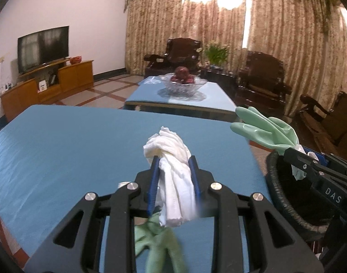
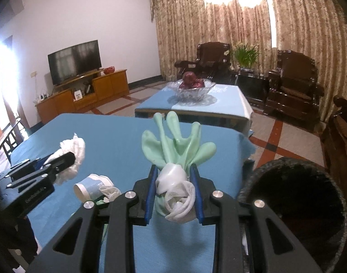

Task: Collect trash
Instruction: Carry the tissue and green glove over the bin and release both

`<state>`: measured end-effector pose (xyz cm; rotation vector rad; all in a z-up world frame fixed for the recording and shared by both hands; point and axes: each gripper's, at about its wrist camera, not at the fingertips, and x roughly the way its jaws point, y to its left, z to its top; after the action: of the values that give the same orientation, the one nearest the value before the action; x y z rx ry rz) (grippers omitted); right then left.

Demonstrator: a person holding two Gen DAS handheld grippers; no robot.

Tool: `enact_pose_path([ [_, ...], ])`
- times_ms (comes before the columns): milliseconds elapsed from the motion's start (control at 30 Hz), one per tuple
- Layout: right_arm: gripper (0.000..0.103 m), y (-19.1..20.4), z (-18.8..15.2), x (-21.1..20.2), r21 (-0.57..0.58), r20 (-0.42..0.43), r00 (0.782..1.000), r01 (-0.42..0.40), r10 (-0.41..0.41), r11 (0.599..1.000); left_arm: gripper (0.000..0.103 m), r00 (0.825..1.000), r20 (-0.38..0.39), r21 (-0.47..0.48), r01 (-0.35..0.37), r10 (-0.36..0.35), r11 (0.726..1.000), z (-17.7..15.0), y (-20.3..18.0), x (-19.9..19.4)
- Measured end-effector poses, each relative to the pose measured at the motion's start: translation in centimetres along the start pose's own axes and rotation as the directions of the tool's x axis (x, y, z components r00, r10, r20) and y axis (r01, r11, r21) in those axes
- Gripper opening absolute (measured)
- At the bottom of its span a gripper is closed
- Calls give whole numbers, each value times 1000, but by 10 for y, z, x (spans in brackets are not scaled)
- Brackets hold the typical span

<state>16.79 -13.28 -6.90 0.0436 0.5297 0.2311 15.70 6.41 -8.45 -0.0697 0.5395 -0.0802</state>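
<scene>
My left gripper [image 1: 173, 161] is shut on a crumpled white tissue [image 1: 171, 150] and holds it above the blue table [image 1: 71, 141]. It shows from the side in the right wrist view [image 2: 69, 157]. My right gripper [image 2: 173, 170] is shut on a pale green rubber glove [image 2: 175, 141], fingers pointing up, beside the black bin [image 2: 294, 202] at the table's right edge. In the left wrist view the glove [image 1: 262, 129] hangs over the bin [image 1: 284, 195]. A second green glove [image 1: 157, 245] lies under my left gripper. A tipped paper cup [image 2: 91, 187] lies on the table.
A second blue table [image 2: 223, 104] with a glass fruit bowl [image 2: 191, 88] stands beyond. Dark wooden armchairs [image 2: 291, 84] line the curtain wall. A TV [image 2: 74, 61] on a wooden cabinet stands at the left. A wooden chair [image 2: 341, 136] is at the right.
</scene>
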Motion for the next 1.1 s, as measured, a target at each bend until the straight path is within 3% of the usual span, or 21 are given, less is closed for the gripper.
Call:
enact_pose_path([
  [333, 28, -62, -2, -44, 60, 42, 991, 124, -127, 990, 25, 991, 4, 66, 135, -135, 989, 5, -79, 7],
  [700, 28, -151, -13, -70, 148, 27, 960, 272, -279, 951, 25, 958, -10, 136, 287, -288, 948, -1, -177, 25],
  [1100, 28, -207, -32, -69, 184, -24, 931, 363, -365, 913, 25, 927, -40, 183, 375, -374, 909, -14, -250, 45],
])
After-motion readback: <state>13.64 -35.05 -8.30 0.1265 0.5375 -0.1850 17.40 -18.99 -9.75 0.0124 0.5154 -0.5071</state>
